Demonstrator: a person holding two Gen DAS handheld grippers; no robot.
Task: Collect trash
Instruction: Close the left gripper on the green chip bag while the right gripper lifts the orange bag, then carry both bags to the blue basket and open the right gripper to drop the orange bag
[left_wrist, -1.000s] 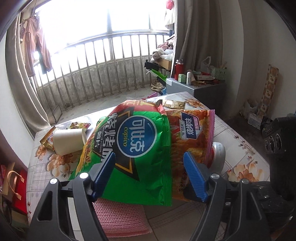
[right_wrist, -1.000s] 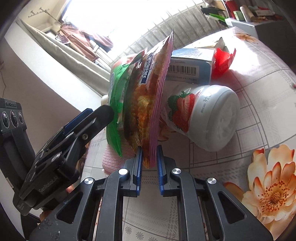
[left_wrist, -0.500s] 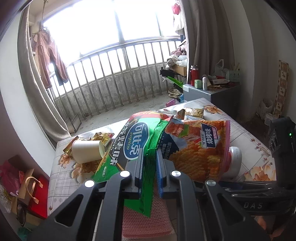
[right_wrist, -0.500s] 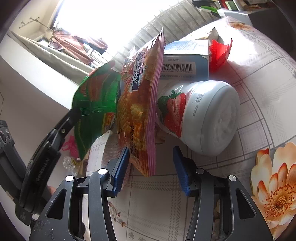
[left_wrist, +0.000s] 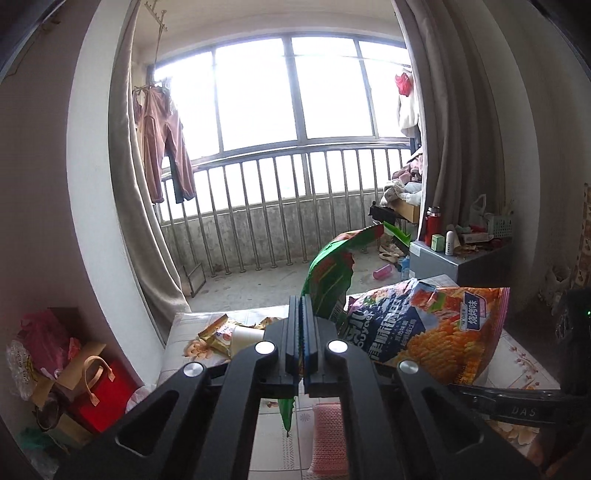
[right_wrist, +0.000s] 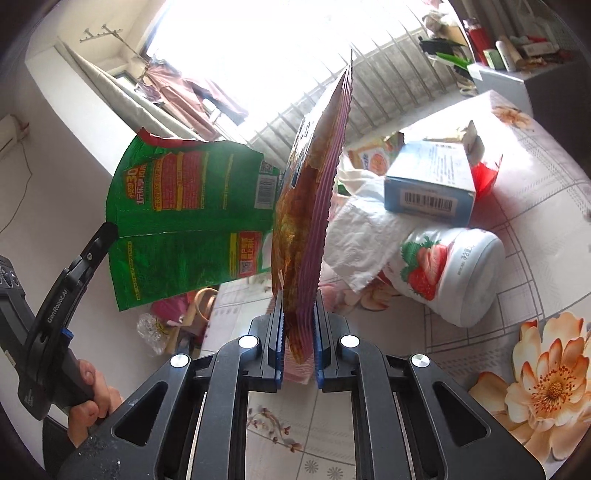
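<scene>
Above the floral tablecloth, the left gripper clamps the green snack bag; just beside it, the right gripper, jaws just closing, pinches the orange chip bag.

Daylight floods in through the balcony window ahead of me; its panes are blown out to plain white in both views. My right camera takes the worst glare, washing out the railing and the far tablecloth. The fisheye bends the curtains and walls, with dark corners. Near fingers stay sharp, in shade.
</scene>
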